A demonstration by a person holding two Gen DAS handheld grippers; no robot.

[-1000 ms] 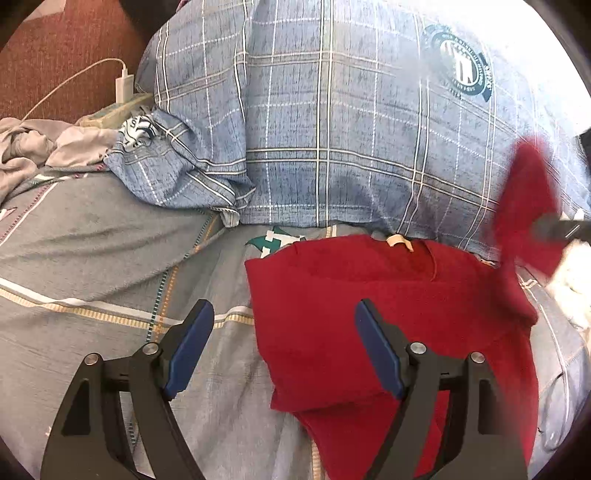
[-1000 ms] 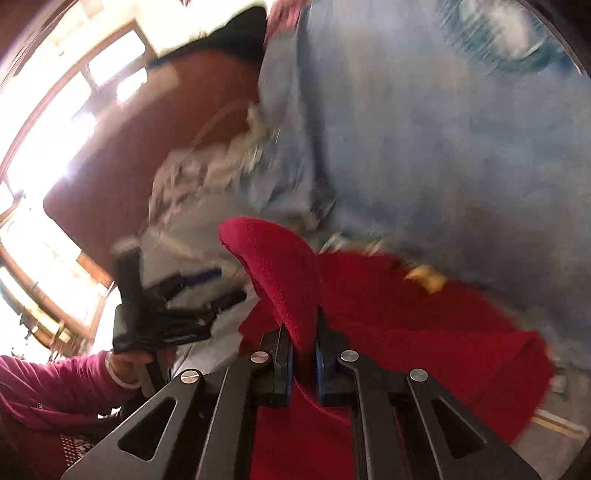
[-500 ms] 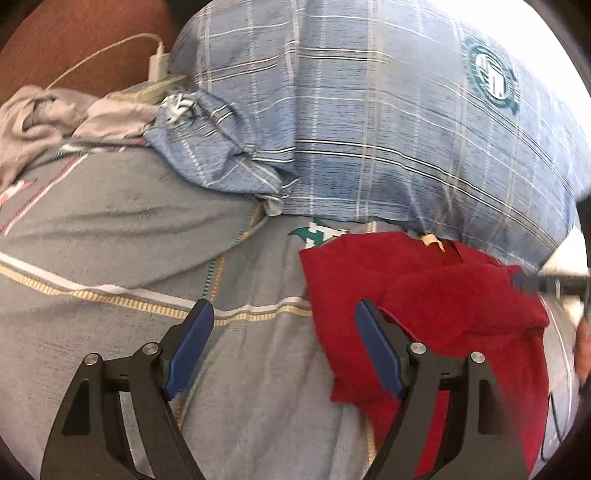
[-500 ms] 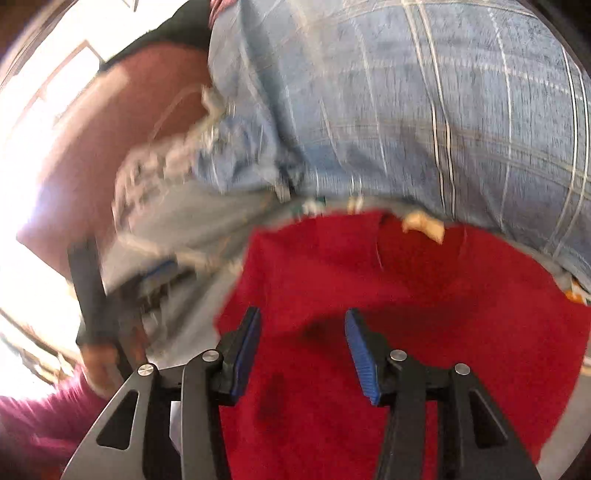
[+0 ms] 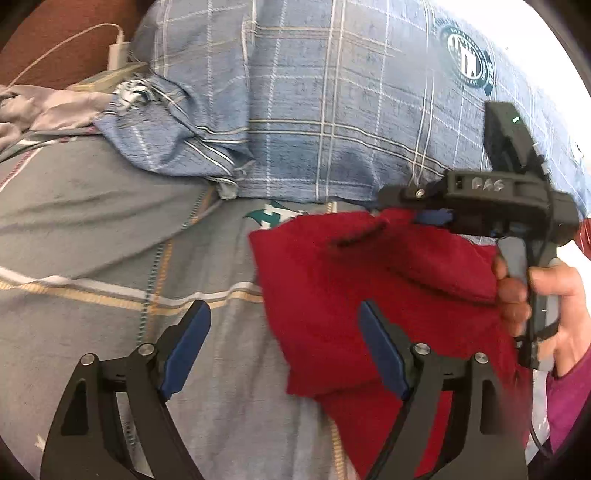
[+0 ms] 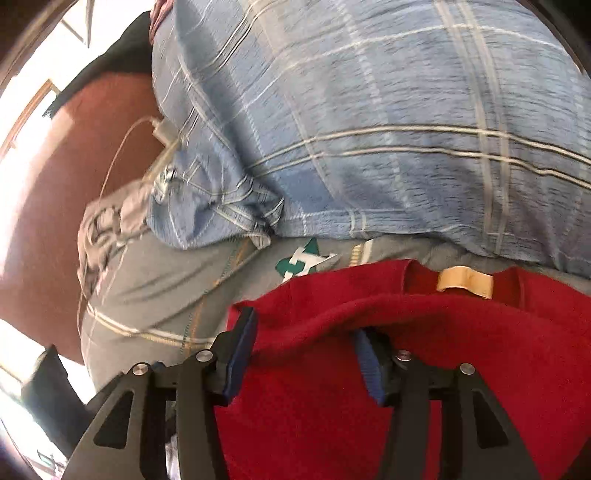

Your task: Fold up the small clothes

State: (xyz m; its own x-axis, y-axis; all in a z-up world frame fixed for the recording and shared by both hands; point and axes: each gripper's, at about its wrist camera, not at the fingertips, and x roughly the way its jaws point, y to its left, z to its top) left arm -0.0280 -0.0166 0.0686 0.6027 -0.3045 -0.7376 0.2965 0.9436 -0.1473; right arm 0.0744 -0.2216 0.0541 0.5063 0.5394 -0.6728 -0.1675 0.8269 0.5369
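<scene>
At far left in the left wrist view we see a crumpled pale lilac cloth (image 5: 40,110) lying on the bed, with a white charger (image 5: 117,55) and its cable just behind it against a reddish-brown headboard (image 5: 55,33). The bedsheet (image 5: 92,229) is grey with cream and tan stripes and a teal printed motif (image 5: 271,216).

The left gripper (image 5: 284,345) hangs over the sheet with its blue-padded jaws set wide apart; nothing lies between the pads except bare sheet and the left edge of the garment. Its right finger overlaps the red cloth in the picture; contact we cannot tell.

Behind, a large blue plaid pillow (image 5: 332,110) with a round teal badge (image 5: 467,61) fills the upper frame, one corner of its case bunched up at left.

The red fleece garment (image 5: 369,288) lies on the sheet right of centre, just in front of the pillow, partly folded with a raised ridge across it. In the right wrist view a tan neck label (image 6: 465,282) shows at its far edge.

The right gripper (image 6: 303,354) sits low on the garment; its jaws have just been opening and now stand apart, with a fold of red fleece (image 6: 314,314) humped between them but not clamped. A hand (image 5: 554,306) in a magenta sleeve (image 5: 565,398) holds its handle at far right.
</scene>
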